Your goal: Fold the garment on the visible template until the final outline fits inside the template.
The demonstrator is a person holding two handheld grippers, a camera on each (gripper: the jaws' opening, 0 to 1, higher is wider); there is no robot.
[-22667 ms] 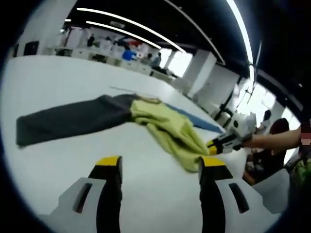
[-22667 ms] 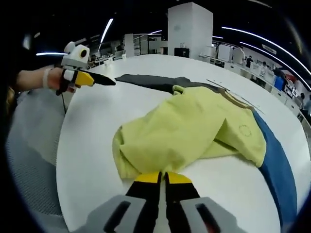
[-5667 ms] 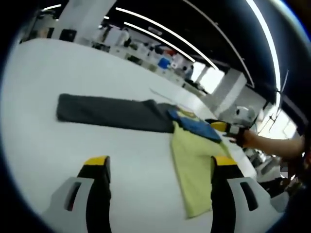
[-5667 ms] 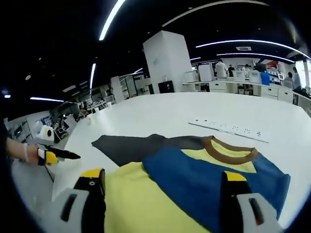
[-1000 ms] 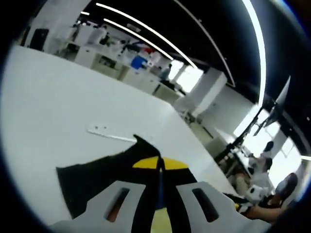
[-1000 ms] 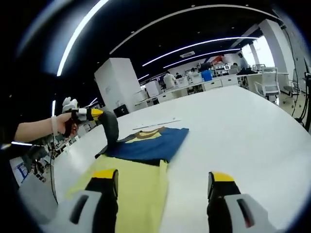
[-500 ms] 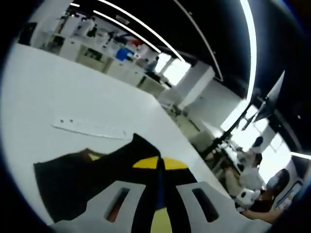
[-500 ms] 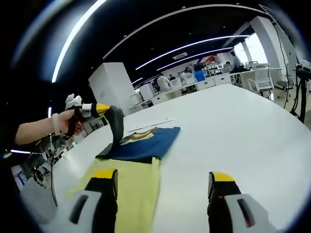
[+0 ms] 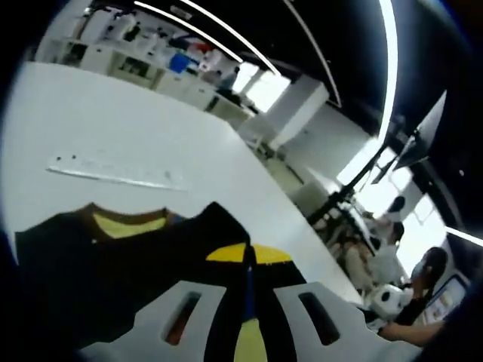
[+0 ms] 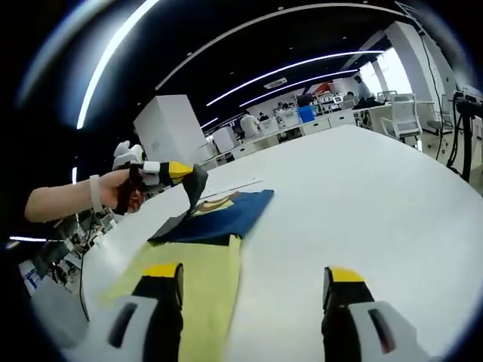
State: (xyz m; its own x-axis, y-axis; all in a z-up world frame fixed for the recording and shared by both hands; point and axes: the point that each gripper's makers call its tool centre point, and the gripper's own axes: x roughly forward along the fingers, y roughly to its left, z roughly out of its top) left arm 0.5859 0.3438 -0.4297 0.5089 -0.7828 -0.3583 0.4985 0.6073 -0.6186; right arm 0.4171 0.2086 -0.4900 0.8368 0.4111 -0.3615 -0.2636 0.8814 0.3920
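L gripper (image 10: 186, 178) clamped on dark sleeve (image 10: 179, 215), lifted mid-fold over garment (image 10: 219, 219) lying on bench (image 10: 362, 204). R gripper (image 10: 247, 283) jaws apart, holding nothing. Body partly folded; sleeve fold and final tidy left.

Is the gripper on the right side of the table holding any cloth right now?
No, the right gripper has its jaws spread wide apart above the yellow cloth and the white table, gripping nothing.

Garment's (image 10: 204, 249) yellow end cut off by right gripper view's bottom edge; template prob. hidden under it; bg people blurred.
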